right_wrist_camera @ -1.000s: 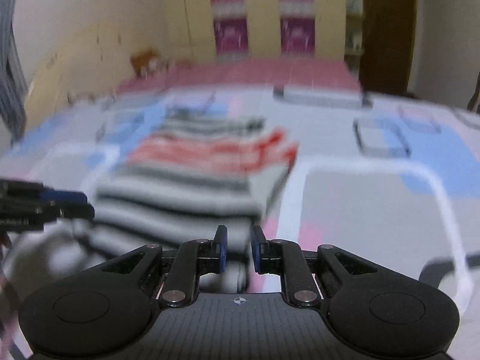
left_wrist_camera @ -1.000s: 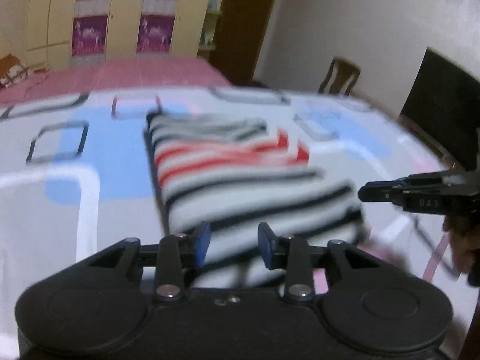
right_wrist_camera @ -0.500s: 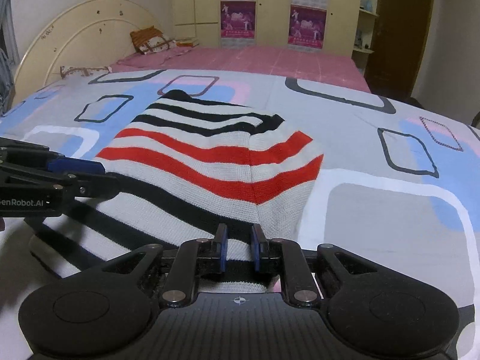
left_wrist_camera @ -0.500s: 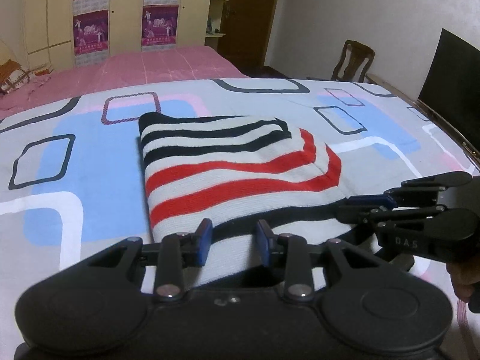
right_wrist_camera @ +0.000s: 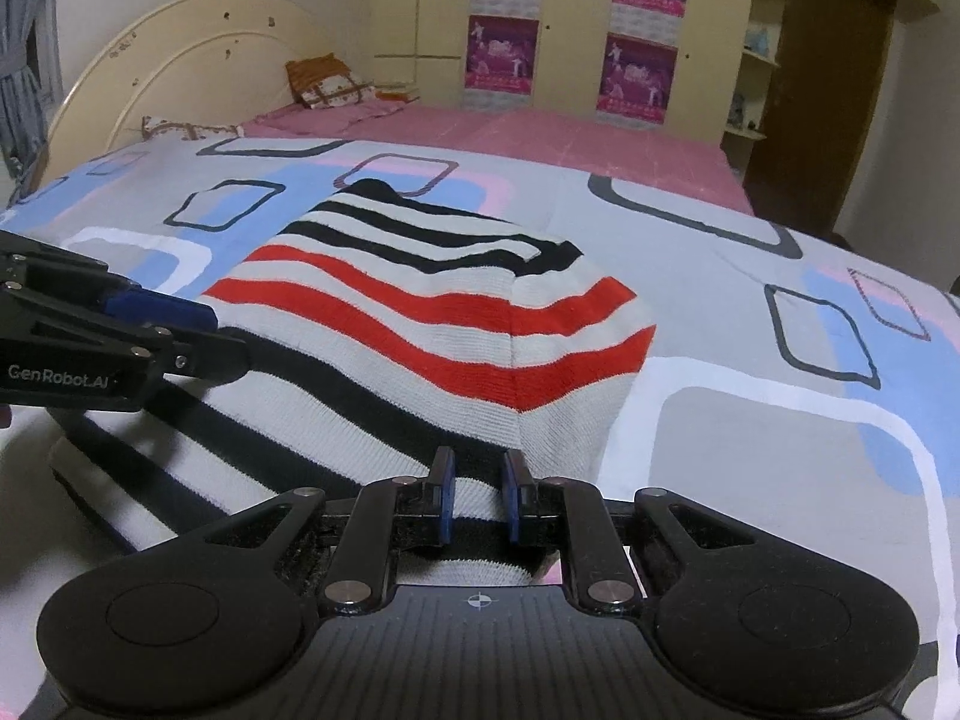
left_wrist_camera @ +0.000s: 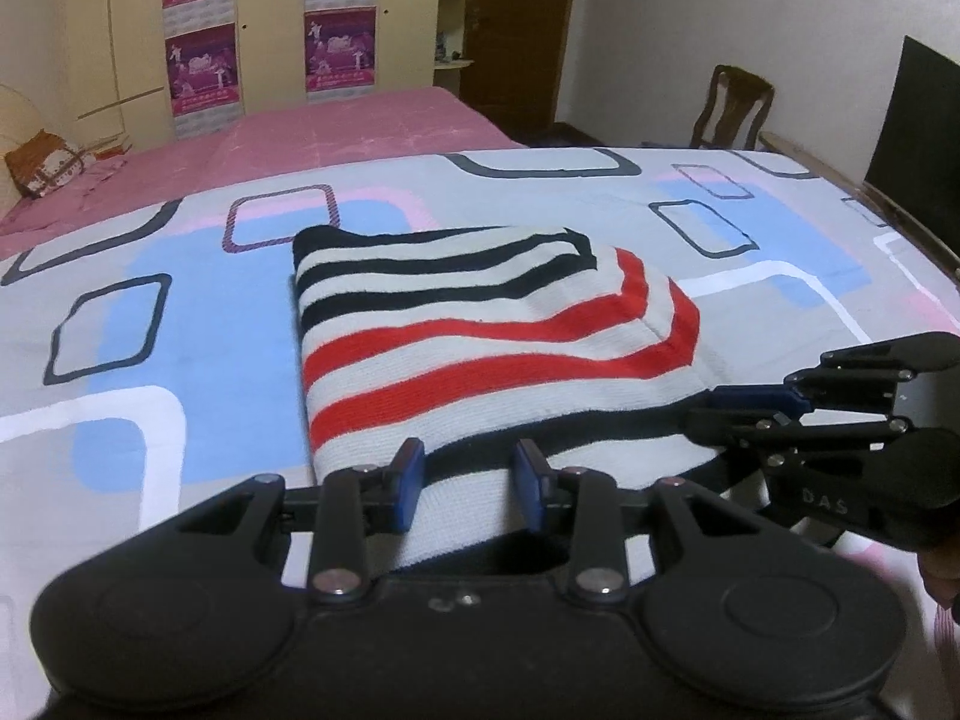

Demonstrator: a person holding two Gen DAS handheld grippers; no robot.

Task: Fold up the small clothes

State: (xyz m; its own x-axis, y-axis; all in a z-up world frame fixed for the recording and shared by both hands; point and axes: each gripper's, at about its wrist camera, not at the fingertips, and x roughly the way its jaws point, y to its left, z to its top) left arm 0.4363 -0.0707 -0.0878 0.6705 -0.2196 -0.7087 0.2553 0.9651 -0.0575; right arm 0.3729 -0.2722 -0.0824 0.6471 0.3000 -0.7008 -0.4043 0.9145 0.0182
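A small knit garment with black, white and red stripes (left_wrist_camera: 480, 348) lies partly folded on the patterned bedsheet (left_wrist_camera: 180, 348); it also shows in the right wrist view (right_wrist_camera: 432, 330). My left gripper (left_wrist_camera: 471, 477) holds the near hem, its blue pads (left_wrist_camera: 408, 474) apart with cloth between them. My right gripper (right_wrist_camera: 477, 489) is shut on the near hem at the garment's right corner. The right gripper also shows at the right of the left wrist view (left_wrist_camera: 744, 408), and the left gripper at the left of the right wrist view (right_wrist_camera: 210, 336).
A pink bed cover (left_wrist_camera: 330, 126) lies beyond the sheet. A yellow wardrobe with purple posters (right_wrist_camera: 564, 30) stands behind. A wooden chair (left_wrist_camera: 729, 108) and a dark screen (left_wrist_camera: 918, 138) stand at the right. A cream headboard (right_wrist_camera: 180, 78) stands at the left.
Both grippers have carried the near hem forward over the garment. The red stripes now lie on top, and the motion blur has gone.
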